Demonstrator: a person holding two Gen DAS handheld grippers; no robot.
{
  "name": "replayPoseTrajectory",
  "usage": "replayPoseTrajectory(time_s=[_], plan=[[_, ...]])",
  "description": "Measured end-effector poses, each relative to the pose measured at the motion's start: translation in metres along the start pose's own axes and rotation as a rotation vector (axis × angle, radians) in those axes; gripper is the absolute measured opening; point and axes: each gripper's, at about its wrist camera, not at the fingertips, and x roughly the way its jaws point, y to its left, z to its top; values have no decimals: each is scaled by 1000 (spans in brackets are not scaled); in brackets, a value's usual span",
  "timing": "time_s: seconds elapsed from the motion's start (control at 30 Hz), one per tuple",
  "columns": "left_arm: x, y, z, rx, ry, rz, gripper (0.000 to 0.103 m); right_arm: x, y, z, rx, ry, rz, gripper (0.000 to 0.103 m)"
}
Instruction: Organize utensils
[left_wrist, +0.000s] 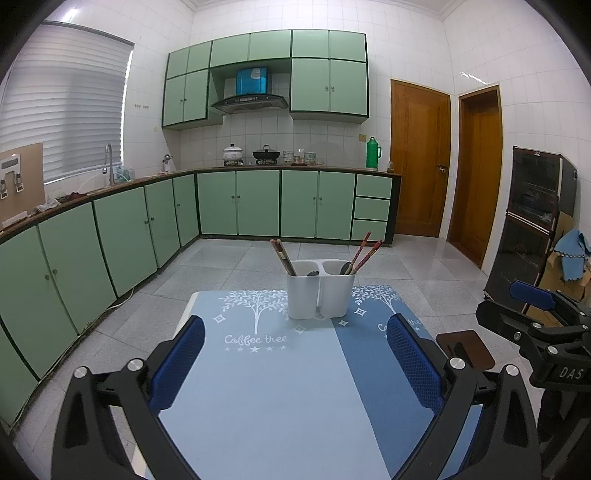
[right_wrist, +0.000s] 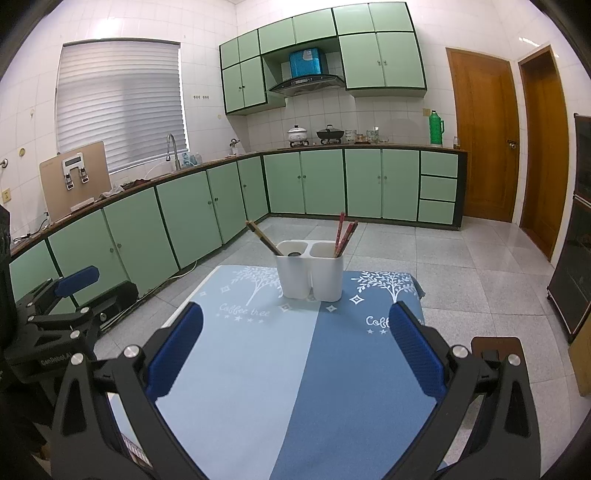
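A white two-compartment utensil holder (left_wrist: 320, 290) (right_wrist: 309, 272) stands at the far end of the blue table mat (left_wrist: 266, 387) (right_wrist: 295, 369). Brown chopsticks (left_wrist: 283, 256) (right_wrist: 264, 238) and a dark spoon (left_wrist: 312, 273) sit in its left compartment. Red chopsticks (left_wrist: 365, 251) (right_wrist: 343, 234) and another spoon (left_wrist: 345, 268) sit in its right compartment. My left gripper (left_wrist: 295, 358) is open and empty over the mat's near half. My right gripper (right_wrist: 295, 350) is open and empty beside it, and also shows at the right in the left wrist view (left_wrist: 535, 314).
The mat reads "Coffee tree" (left_wrist: 255, 339). A brown stool (left_wrist: 467, 347) (right_wrist: 496, 349) stands right of the table. Green kitchen cabinets (left_wrist: 236, 203) line the left and back walls. A dark cabinet (left_wrist: 528, 221) stands at the right. Tiled floor surrounds the table.
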Motion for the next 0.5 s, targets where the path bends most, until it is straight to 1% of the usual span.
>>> replayPoseTrajectory(time_s=[0.5], plan=[[2, 3, 0, -5, 4, 0, 97, 3, -2, -3, 0, 12, -3, 98]])
